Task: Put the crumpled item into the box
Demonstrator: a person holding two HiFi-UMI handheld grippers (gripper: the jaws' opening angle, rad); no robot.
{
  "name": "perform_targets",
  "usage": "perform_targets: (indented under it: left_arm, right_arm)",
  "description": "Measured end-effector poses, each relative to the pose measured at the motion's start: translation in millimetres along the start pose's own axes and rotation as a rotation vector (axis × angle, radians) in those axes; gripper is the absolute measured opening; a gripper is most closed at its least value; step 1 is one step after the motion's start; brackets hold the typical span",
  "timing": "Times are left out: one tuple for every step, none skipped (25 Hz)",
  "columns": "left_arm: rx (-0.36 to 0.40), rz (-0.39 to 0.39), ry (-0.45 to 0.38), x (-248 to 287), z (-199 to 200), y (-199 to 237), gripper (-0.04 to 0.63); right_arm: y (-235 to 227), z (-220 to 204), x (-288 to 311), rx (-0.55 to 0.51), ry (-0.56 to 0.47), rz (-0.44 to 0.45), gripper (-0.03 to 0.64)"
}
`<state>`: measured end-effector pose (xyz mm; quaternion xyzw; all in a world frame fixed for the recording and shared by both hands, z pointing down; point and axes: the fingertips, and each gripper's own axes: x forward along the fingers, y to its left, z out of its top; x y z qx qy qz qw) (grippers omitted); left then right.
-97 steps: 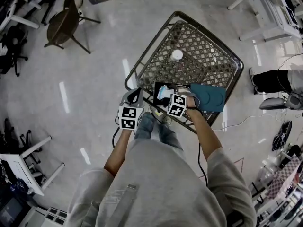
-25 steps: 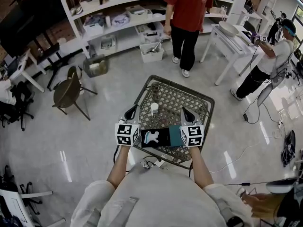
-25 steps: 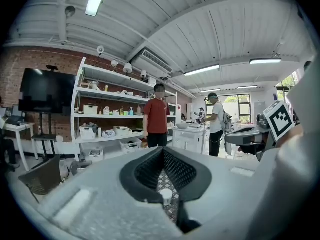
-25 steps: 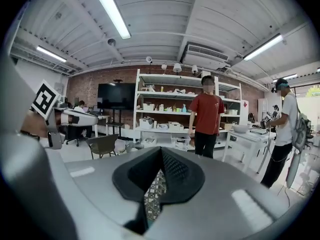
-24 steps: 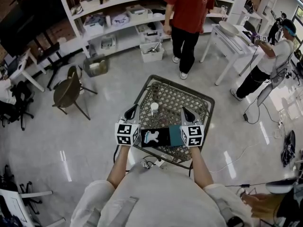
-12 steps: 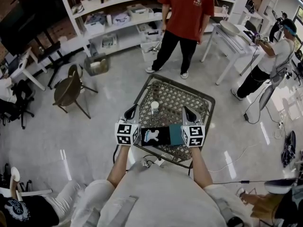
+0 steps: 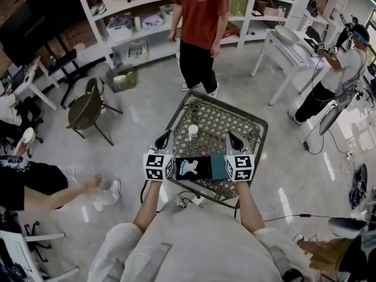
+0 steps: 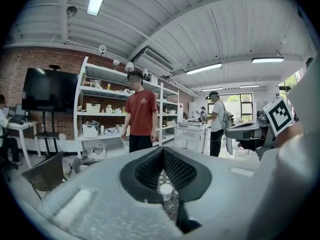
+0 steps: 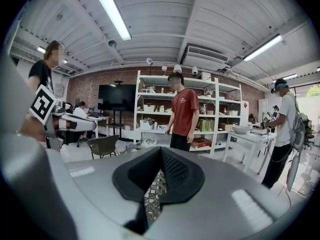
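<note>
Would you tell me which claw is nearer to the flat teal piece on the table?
Right. The right claw is beside the flat teal piece, at its right edge; the left claw is beyond the black box.

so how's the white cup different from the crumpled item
The white cup stands upright on the lattice table; the crumpled item lies inside the black box. The cup is round and plain; the crumpled item is irregular, bluish-white. Both are pale, neither held.
</note>
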<state>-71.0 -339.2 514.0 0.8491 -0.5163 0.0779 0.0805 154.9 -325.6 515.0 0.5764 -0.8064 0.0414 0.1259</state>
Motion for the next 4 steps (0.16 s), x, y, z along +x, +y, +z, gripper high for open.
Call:
perform_targets:
  left_arm:
    - [-0.001,0.000,0.000,0.0,-0.3,0.5,0.006]
    - [-0.001,0.000,0.000,0.1,-0.8,1.0,0.006]
    - [-0.001,0.000,0.000,0.4,-1.3,1.5,0.006]
    - [-0.001,0.000,-0.001,0.6,-1.9,1.9,0.006]
  right_arm:
    - [0.7,0.1,0.5,-0.001,0.001,0.001,-0.002]
    - [1.2,0.0,1.1,-0.003,0.002,0.002,-0.002]
    - [1.7,-0.3,1.8,-0.004,0.003,0.004,-0.002]
    - [2.2,-0.6,2.6,-0.005,0.004,0.005,-0.002]
